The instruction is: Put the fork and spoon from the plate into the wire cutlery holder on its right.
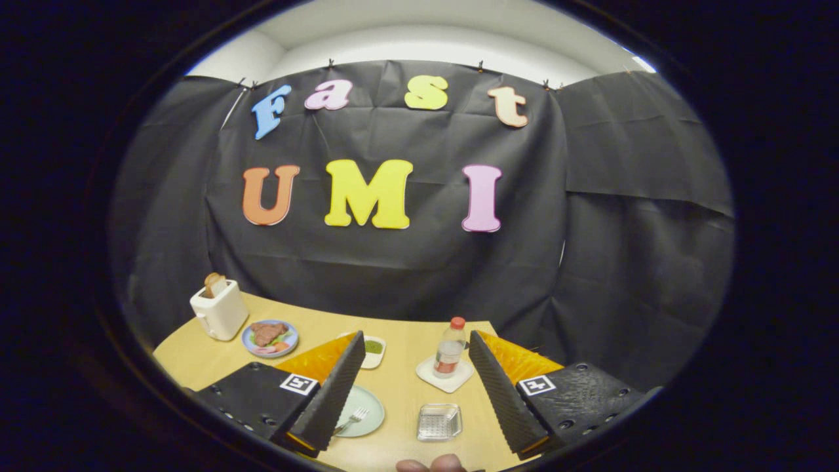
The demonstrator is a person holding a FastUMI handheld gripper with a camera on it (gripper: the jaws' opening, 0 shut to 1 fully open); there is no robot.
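Below, the gripper [414, 387] hangs with fingers spread wide; a silver metal fork [352, 419] lies diagonally on the round pale-green plate [367, 403], tines pointing toward the square wire cutlery holder [439, 421].

plates [364, 414] 2 | fork [354, 417] 1 | bottle [449, 349] 1 | toaster [219, 309] 1 | wire holder [439, 421] 1

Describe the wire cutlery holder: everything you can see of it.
The wire cutlery holder is a small, shallow, square basket of silvery mesh with rounded corners. It stands upright on the bare wooden table, open side up, and looks empty. It sits between the open fingers of the gripper, to the right of the pale green plate holding the fork, and nearer than the bottle on its white coaster. Nothing touches it.
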